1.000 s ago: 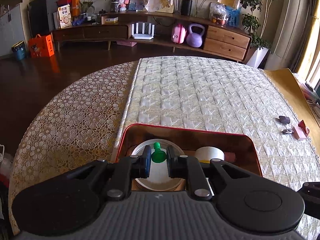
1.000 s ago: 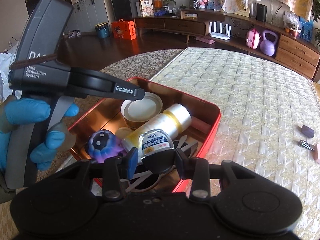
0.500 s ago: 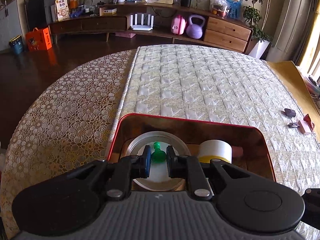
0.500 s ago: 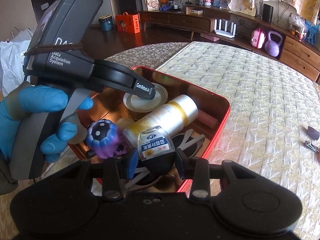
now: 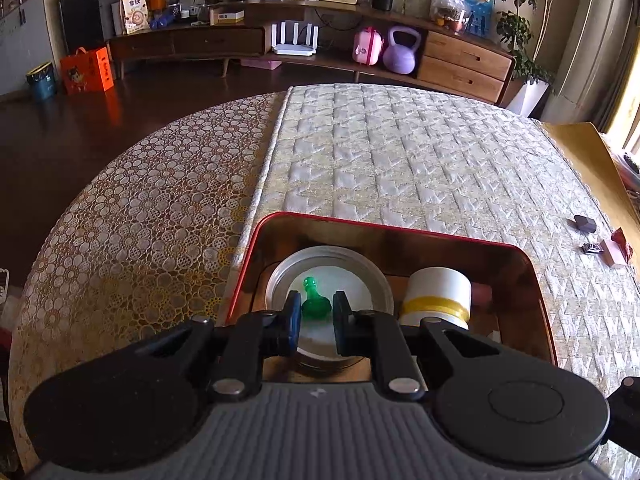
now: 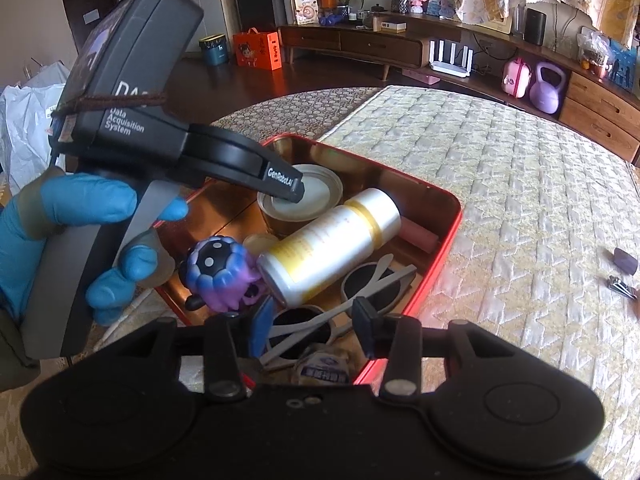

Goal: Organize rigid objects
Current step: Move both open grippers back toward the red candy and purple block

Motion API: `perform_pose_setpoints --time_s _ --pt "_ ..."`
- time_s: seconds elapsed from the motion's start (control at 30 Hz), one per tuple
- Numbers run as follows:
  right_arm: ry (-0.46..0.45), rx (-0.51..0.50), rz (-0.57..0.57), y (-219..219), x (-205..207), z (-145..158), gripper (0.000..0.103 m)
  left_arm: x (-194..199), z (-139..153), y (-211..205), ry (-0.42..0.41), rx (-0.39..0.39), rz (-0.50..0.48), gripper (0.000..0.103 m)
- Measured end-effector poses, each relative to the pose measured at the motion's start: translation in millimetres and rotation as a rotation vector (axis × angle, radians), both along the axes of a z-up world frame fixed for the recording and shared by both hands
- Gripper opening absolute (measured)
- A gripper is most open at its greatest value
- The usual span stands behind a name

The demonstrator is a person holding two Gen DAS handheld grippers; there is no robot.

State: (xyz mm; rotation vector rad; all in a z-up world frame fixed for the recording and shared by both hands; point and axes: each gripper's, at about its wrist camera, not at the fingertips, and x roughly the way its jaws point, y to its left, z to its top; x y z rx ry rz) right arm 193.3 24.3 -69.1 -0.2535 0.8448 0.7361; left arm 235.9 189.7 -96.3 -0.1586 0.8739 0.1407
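Note:
A red tin box [image 6: 450,216] [image 5: 384,224] sits on the quilted table. My left gripper [image 5: 316,314] is shut on a small green pawn [image 5: 314,304], just above a round white-lidded can [image 5: 360,280]. In the right wrist view the left gripper [image 6: 298,194] hangs over that can [image 6: 320,184], held by a blue-gloved hand [image 6: 80,208]. My right gripper [image 6: 314,324] is over the box's near end, its jaws opening with nothing pressed between them. A small labelled jar [image 6: 324,370] lies below them beside grey sunglasses [image 6: 360,284]. A white-and-yellow bottle [image 6: 332,248] and a purple figure [image 6: 218,272] lie in the box.
On the cloth to the right lie a small dark piece [image 6: 626,260], a nail clipper [image 6: 622,285] and a pink block [image 5: 614,252]. A pink stick [image 6: 418,234] rests against the box's far wall. A long sideboard [image 5: 360,40] stands across the room.
My right gripper's jaws have spread and the small labelled jar has dropped out of them into the box. The left gripper still holds the green pawn over the can.

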Motion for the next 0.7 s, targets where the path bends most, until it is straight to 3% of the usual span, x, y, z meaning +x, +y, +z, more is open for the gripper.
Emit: perform_pose_setpoints --time_s 0.17,0.33,0.7 --pt "0.002 0.031 -0.003 -5.2 -5.9 6.7 0.05 -6.8 3.1 -1.1 0.0 -0.018 -0.003 0.017" --pt "-0.002 0.056 -0.007 -10.6 -12.5 13.9 0.052 -16.6 10.7 -3.8 -0.02 -0.028 -0.009 0.029" --pt "-0.027 0.12 -0.027 -36.8 -29.1 32.1 0.063 -43.6 35.5 -19.6 -0.062 -0.012 -0.027 0.029"
